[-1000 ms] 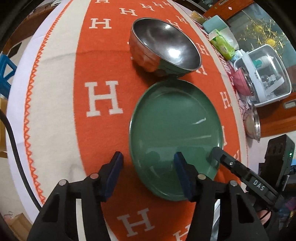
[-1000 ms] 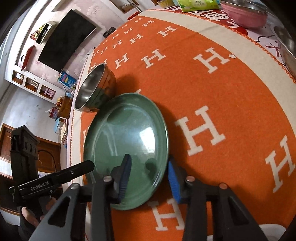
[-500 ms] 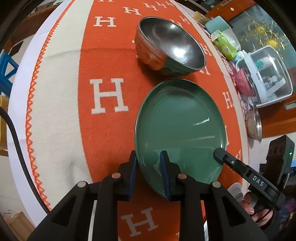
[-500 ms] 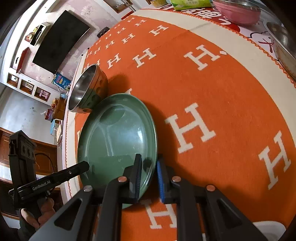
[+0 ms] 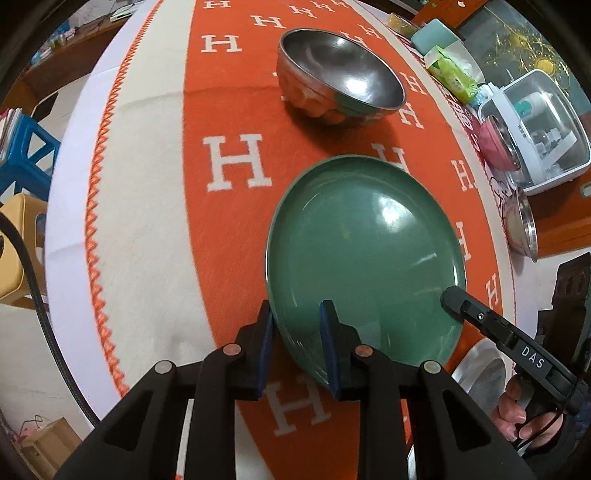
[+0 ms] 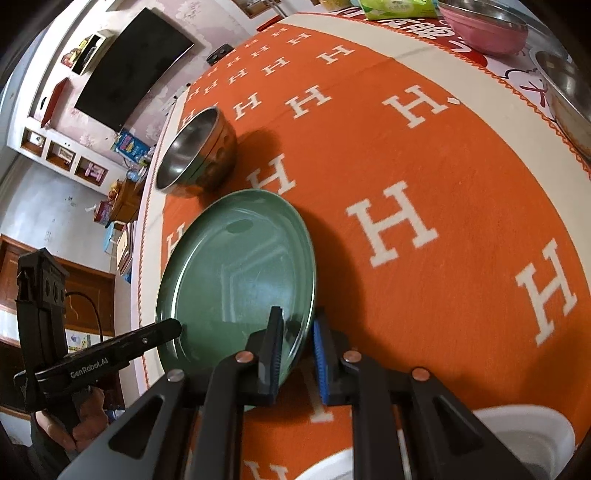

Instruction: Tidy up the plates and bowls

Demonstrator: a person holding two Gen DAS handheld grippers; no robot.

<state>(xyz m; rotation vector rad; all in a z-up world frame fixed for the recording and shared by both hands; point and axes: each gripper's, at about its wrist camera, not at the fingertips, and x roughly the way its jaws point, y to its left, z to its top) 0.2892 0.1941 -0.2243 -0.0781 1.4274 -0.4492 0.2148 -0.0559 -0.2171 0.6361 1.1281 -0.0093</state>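
Green plate [image 5: 365, 254] sits on the orange H-pattern blanket [image 5: 229, 236], near edge toward the person, a steel bowl [image 5: 340, 85] just beyond it and apart. Left gripper [image 5: 295, 332] is clamped on the plate's near-left rim, one pad outside and under the lip, one inside on the face; right gripper [image 6: 297, 345] is pinched on the near-right rim the same way, jaws almost fully closed on the thin edge. The near edge looks tipped up slightly off the cloth, though it is hard to be sure. The plate looks glazed ceramic: stiff, probably heavyish, glossy so likely slippery under the pads, and chip-prone if dropped. Rim is the only real hold; two opposite rim grips should stop it swinging. The bowl is thin metal, likely light, with a curved wall, so its rim is the obvious hold too. The blanket is soft and woolly, cushions set-downs, may drag or bunch if the plate is slid. Cream border with orange stitching, table edge to the left. Room: wall TV [image 6: 129, 70] with shelving, blue stool [image 5: 26, 162], clear plastic container [image 5: 535, 136], pink bowl [image 6: 484, 26], green packet [image 5: 450, 74], and another steel dish [image 5: 522, 232] at the table side.
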